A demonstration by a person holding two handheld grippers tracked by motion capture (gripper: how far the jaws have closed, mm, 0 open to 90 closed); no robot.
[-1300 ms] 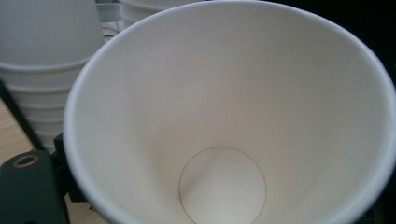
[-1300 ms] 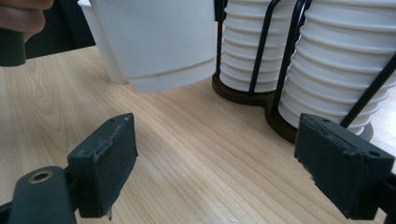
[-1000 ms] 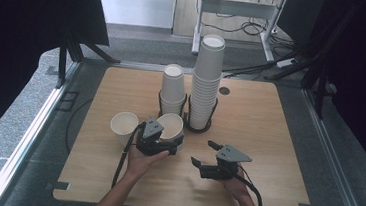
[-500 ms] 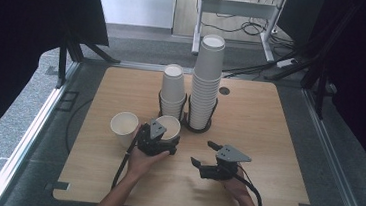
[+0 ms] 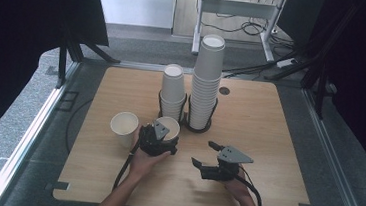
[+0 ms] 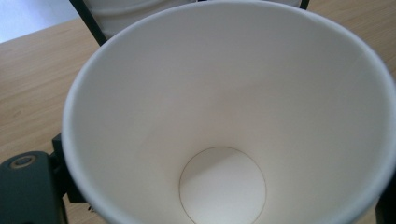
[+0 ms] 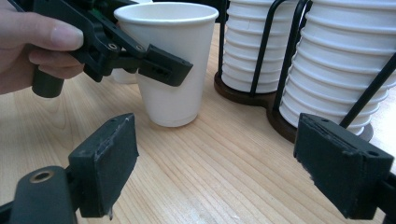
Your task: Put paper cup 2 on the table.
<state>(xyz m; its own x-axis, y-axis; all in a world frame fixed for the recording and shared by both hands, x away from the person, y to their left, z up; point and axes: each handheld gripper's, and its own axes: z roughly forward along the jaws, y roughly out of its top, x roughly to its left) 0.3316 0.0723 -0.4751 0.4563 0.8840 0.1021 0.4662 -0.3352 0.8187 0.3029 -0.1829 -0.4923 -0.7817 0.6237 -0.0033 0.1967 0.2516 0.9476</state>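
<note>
A white paper cup (image 5: 168, 125) stands upright on the wooden table (image 5: 269, 125), just in front of the cup rack. My left gripper (image 5: 164, 135) is shut on it, and the left gripper view looks straight into the empty cup (image 6: 224, 116). From the right gripper view, a black jaw of the left gripper (image 7: 163, 65) presses on the side of the cup (image 7: 173, 88), whose base rests on the wood. My right gripper (image 5: 201, 153) hovers to the right of the cup, open (image 7: 224, 158) and holding nothing.
A second empty cup (image 5: 124, 127) stands left of the held one. Behind them a black wire rack (image 5: 196, 127) holds a short cup stack (image 5: 173, 89) and a tall cup stack (image 5: 207, 80). A person's hand (image 7: 32, 46) grips the left gripper.
My left gripper with the cup has shifted slightly nearer and to the left. The right gripper has stayed put and open.
</note>
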